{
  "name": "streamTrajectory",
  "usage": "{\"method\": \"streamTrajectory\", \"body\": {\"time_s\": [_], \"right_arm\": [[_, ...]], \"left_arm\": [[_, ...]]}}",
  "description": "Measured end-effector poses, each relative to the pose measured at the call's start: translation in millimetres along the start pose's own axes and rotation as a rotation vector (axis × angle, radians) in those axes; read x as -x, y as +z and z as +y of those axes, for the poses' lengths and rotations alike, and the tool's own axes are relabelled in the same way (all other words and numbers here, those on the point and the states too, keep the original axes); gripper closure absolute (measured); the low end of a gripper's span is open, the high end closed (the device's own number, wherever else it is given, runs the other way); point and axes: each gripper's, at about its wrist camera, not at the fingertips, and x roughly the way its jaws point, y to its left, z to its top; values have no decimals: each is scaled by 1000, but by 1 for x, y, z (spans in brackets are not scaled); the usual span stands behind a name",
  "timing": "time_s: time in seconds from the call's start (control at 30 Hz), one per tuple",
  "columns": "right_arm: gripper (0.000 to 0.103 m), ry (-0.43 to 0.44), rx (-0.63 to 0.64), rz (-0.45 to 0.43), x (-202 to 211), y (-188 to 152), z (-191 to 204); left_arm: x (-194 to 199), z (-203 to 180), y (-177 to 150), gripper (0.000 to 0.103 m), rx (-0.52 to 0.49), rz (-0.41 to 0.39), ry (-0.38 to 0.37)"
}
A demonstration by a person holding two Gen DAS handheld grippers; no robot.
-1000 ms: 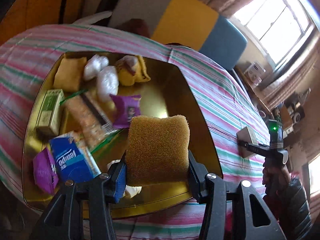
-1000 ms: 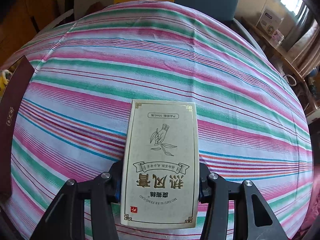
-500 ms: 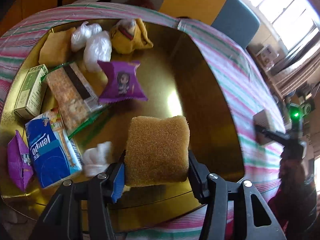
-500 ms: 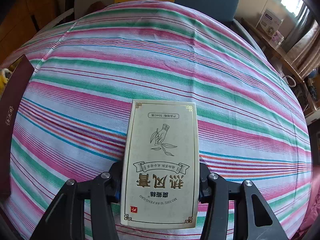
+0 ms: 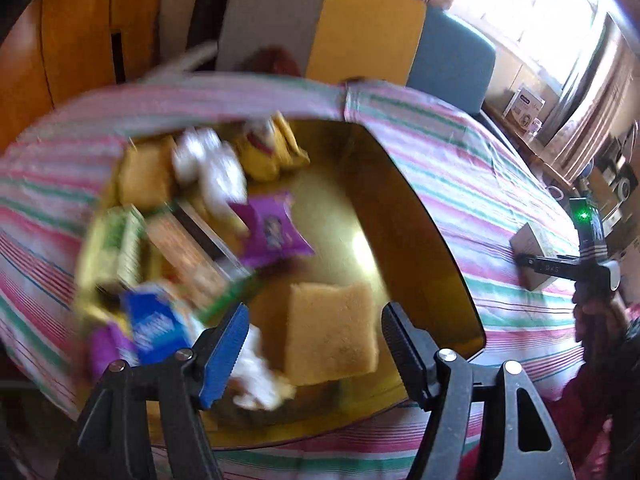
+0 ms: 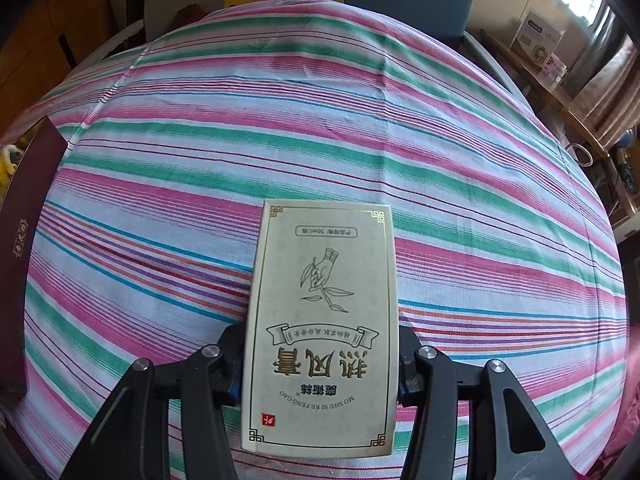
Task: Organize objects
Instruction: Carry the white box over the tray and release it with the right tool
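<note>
Over the gold tray (image 5: 420, 216), left wrist view: left gripper (image 5: 314, 344) is spread wide, fingers clear of the sponge (image 5: 330, 332) on both sides. Sponge lies flat on the tray's near part betw. the fingers, a squarish porous yellow-brown block, long axis near-to-far. Tray is glossy w/ rounded corners. Its left half holds blurred items: blue tissue pack (image 5: 154, 326), purple packet (image 5: 272, 232), green box (image 5: 114, 240), white bags (image 5: 212, 164). Far right, right gripper (image 5: 524, 260) holds a pale box (image 5: 530, 242) over the striped cloth (image 5: 460, 184).

Right wrist view: right gripper (image 6: 322, 372) is clamped on the box (image 6: 324, 320) at its near end. Box is flat cream card w/ gold border and print, long axis pointing away, text upside down, above the woven cloth (image 6: 280, 120). Tray's dark wall (image 6: 24, 216) shows at left edge.
</note>
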Motion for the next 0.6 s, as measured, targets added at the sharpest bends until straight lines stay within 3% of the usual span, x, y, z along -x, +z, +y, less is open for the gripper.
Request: {"method": "streamTrajectory", "body": {"time_s": [0.4, 0.5, 0.6], "right_arm": [[51, -46, 4, 4, 5, 0, 5], [51, -50, -17, -46, 30, 4, 18], [51, 17, 2, -127, 71, 12, 54]], "left_arm": [[40, 61, -6, 43, 38, -74, 44], [43, 70, -5, 43, 60, -97, 42], [45, 74, -5, 43, 73, -113, 42]]}}
